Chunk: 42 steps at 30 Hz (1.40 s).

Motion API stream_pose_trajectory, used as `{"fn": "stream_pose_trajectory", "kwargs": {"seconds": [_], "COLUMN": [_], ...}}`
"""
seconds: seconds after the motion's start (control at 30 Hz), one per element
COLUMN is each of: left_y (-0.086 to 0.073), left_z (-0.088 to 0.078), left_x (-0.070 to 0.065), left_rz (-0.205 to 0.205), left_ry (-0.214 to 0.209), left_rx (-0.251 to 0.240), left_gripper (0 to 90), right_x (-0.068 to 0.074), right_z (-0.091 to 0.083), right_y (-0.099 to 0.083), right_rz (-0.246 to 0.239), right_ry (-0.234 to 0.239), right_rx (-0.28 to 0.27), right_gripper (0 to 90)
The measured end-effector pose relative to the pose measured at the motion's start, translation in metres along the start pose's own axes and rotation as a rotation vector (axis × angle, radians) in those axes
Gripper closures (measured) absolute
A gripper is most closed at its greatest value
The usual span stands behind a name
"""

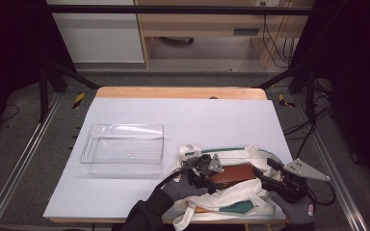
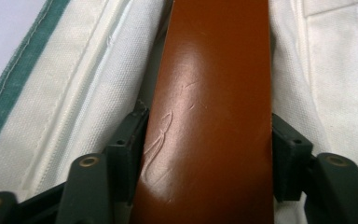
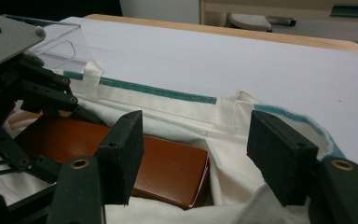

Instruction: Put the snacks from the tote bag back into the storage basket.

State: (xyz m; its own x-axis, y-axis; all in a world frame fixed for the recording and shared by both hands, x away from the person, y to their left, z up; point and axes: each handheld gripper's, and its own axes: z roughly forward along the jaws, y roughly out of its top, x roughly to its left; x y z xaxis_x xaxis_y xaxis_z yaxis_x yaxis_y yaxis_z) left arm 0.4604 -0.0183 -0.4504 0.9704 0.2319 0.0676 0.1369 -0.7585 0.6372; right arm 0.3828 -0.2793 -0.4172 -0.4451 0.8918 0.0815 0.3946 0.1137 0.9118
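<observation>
Left gripper [image 1: 211, 179] is clamping the brown box [image 1: 232, 174], half out of the canvas bag [image 1: 231, 197]; right gripper [image 1: 265, 180] is hanging open by the bag's mouth; clear tray [image 1: 123, 163] waiting empty.

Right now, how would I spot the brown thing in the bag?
Start at the white-covered table and look at its near right part, where a cream cloth bag with green trim lies. Inside its open mouth sits the brown box, between the left claw's jaws. It is smooth, shiny and flat, unlike the soft fabric around it.
</observation>
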Motion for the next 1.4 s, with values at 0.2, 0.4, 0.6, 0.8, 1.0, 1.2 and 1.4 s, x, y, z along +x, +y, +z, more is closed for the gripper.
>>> {"fn": "stream_pose_trajectory", "kwargs": {"seconds": [0.2, 0.4, 0.6, 0.8, 1.0, 1.2, 1.4], "left_y": [-0.001, 0.000, 0.004, 0.011, 0.018, 0.019, 0.017], "left_z": [-0.002, -0.011, -0.023, -0.032, -0.053, -0.074, -0.095], "left_x": [0.002, 0.002, 0.001, 0.002, 0.005, 0.008, 0.011], "left_rz": [-0.006, -0.005, -0.001, -0.003, -0.002, 0.004, -0.001], "left_ry": [-0.026, -0.024, -0.016, -0.019, 0.011, 0.037, 0.048], "left_rx": [-0.016, -0.042, -0.062, -0.096, -0.132, -0.141, -0.155], "left_gripper": [41.9, 42.1, 42.3, 42.4, 42.7, 42.7, 42.7], "right_x": [-0.003, -0.006, -0.011, -0.017, -0.023, -0.023, -0.023], "right_z": [-0.003, -0.011, -0.020, -0.032, -0.035, -0.032, -0.030], "right_y": [0.001, 0.003, 0.006, 0.008, 0.006, 0.005, 0.004], "right_rz": [0.006, 0.018, 0.029, 0.057, 0.074, 0.076, 0.068], "right_ry": [-0.008, -0.035, -0.073, -0.133, -0.157, -0.158, -0.153], "right_rx": [-0.012, -0.052, -0.094, -0.167, -0.175, -0.162, -0.151], "right_gripper": [36.6, 34.3, 30.3, 28.5, 26.9, 25.8, 25.1]}}
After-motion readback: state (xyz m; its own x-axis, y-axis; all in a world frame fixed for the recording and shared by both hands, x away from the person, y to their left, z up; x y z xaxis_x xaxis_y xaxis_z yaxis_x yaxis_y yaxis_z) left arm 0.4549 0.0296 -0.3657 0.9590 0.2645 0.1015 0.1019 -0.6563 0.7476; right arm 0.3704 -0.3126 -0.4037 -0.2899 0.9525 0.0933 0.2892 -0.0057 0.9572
